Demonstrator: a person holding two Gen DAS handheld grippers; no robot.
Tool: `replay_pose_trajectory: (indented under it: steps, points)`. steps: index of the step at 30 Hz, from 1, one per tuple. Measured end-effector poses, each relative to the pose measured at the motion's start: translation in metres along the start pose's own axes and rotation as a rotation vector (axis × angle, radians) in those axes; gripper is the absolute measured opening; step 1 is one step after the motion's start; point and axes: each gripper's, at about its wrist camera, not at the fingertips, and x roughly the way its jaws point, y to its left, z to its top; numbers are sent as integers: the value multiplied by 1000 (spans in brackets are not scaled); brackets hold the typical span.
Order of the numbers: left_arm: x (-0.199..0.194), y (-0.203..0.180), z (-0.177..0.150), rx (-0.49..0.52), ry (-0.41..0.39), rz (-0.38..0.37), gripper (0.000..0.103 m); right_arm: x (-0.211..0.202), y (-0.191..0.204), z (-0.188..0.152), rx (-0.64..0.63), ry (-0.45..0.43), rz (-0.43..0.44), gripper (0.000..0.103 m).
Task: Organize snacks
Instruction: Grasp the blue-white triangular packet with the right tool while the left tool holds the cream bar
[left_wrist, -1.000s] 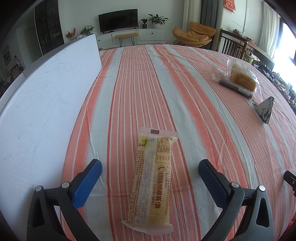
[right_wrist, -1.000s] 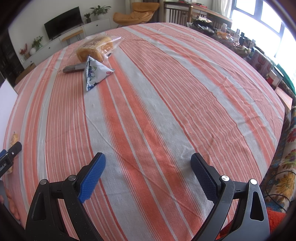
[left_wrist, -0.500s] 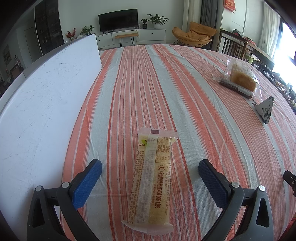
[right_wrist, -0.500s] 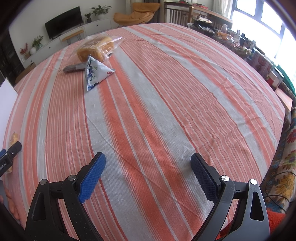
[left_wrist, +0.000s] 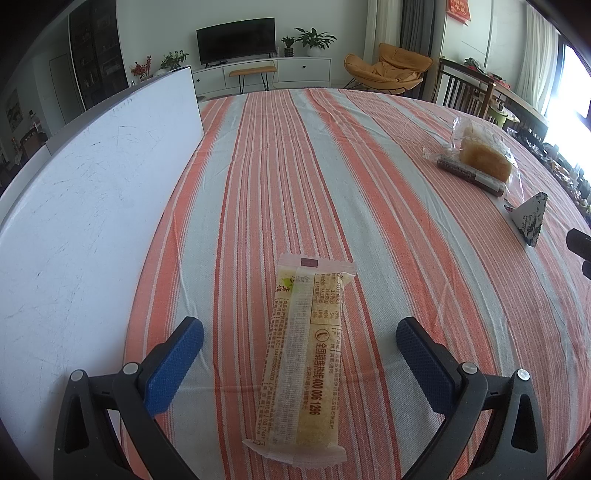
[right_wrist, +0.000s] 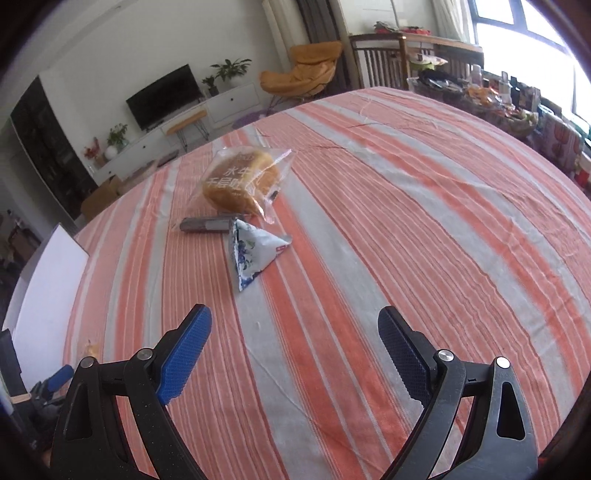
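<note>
**Both tongs released, nothing picked up yet**

Your left tongs (left_wrist: 299, 362) stand spread wide, one pad on each side of the long wrapped bar (left_wrist: 304, 354), which lies flat on the striped counter (left_wrist: 280, 177) and points away from you. The white board (left_wrist: 92, 206) sits just to its left. Your right tongs (right_wrist: 295, 350) are also gaping and hold nothing; ahead of them lie the triangular pouch (right_wrist: 251, 251), the dark stick (right_wrist: 205, 224) and the bagged bread (right_wrist: 240, 181), bunched together.

Watch these risks. The bar's wrapper looks slick and the bar soft, so a hard squeeze may crush it, while a light one may let it slide out. Closing with the pads too high may only skim the film. On the right, the pouch touches or nearly touches the stick, so reaching for one may nudge the other. The loose cloth may also wrinkle and drag if a pad scrapes it.
</note>
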Motion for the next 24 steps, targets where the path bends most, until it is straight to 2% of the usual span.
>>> replay_pose_trajectory:
  steps: [3,5,6,8,9,10,11,12,13,14,19,24]
  points:
    - [0,0,0,0,0,0,103,45,27,24,-94,62,5,93]
    - [0,0,0,0,0,-1,103,73,30,30,-115,114,16,91]
    - [0,0,0,-1,0,-3,103,77,30,32,-134,92,13,87]
    - [0,1,0,9,2,-13,102,76,27,31,-176,60,-22,50]
    - [0,0,0,25,5,-21,102,73,19,31,-147,71,15,49]
    - [-3,1,-2,36,0,-29,96,68,10,29,-111,73,50,48]
    - [-8,3,-4,39,-15,-32,79,62,0,28,-73,81,70,48]
    - [-15,3,-7,43,-27,-36,68,54,-9,25,-39,80,92,48]
    - [-21,4,-9,49,-27,-43,42,45,-18,22,-9,79,117,48]
    - [-24,6,-11,54,-18,-58,29,34,-25,19,26,76,147,48]
    - [-52,25,-27,-49,7,-202,28,-20,-41,-12,162,72,302,48]
    - [-104,32,-36,-132,-18,-377,28,-42,-27,-47,208,110,371,48]
